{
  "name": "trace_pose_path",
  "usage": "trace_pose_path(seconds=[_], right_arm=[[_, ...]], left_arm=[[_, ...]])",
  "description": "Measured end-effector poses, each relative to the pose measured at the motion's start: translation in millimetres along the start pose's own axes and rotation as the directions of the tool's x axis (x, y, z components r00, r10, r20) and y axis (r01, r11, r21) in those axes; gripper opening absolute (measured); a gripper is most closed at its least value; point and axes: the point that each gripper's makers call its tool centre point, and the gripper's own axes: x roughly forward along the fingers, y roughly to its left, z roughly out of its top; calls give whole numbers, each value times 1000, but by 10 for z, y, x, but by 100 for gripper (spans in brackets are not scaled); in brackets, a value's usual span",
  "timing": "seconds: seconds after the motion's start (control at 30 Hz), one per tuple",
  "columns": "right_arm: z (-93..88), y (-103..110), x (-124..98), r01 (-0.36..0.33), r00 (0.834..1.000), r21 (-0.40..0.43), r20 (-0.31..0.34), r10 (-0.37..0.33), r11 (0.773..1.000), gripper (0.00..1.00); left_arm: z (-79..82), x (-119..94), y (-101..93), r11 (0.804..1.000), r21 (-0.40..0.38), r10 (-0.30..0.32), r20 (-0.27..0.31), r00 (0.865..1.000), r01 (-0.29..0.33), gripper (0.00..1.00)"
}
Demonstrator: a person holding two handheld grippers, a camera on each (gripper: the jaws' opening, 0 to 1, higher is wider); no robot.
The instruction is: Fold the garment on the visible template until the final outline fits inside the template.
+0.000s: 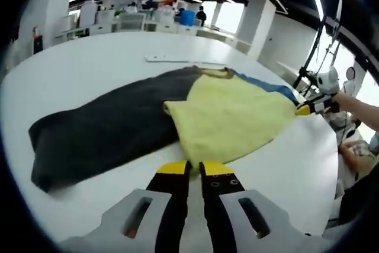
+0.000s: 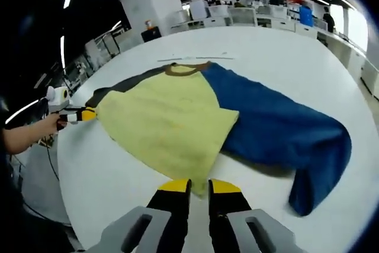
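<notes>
White table (image 1: 83, 69) spreads wide, and the garment (image 1: 225, 117) lies flat across its middle: yellow body folded over, dark sleeve (image 1: 95, 134) stretched one way, blue sleeve (image 2: 278, 128) the other, brown collar (image 2: 186, 68) at the far edge. Left gripper (image 1: 194, 169) pinches the yellow hem corner, jaws pressed together on the cloth. Right gripper (image 2: 199, 186) does likewise, clamped on the opposite yellow corner, blue sleeve just beside it.
</notes>
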Motion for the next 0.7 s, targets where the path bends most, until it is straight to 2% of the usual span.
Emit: trace_pose_path(seconds=[0.07,0.2,0.33,0.7], right_arm=[[-3,-4,-6,2,1000,3,4,-2,1000,0],[5,-1,-17,-1,1000,37,17,1,999,0],[8,19,-43,-2,1000,33,22,2,999,0],[68,92,-202,-7,998,28,58,6,1000,0]], left_arm=[[2,-9,2,1000,3,4,0,1000,-4,1],[21,-34,-14,1000,-5,4,4,1000,-4,1],[47,-75,-36,1000,-30,5,18,1000,-4,1],[82,-250,-204,1000,-21,-20,27,999,21,1]])
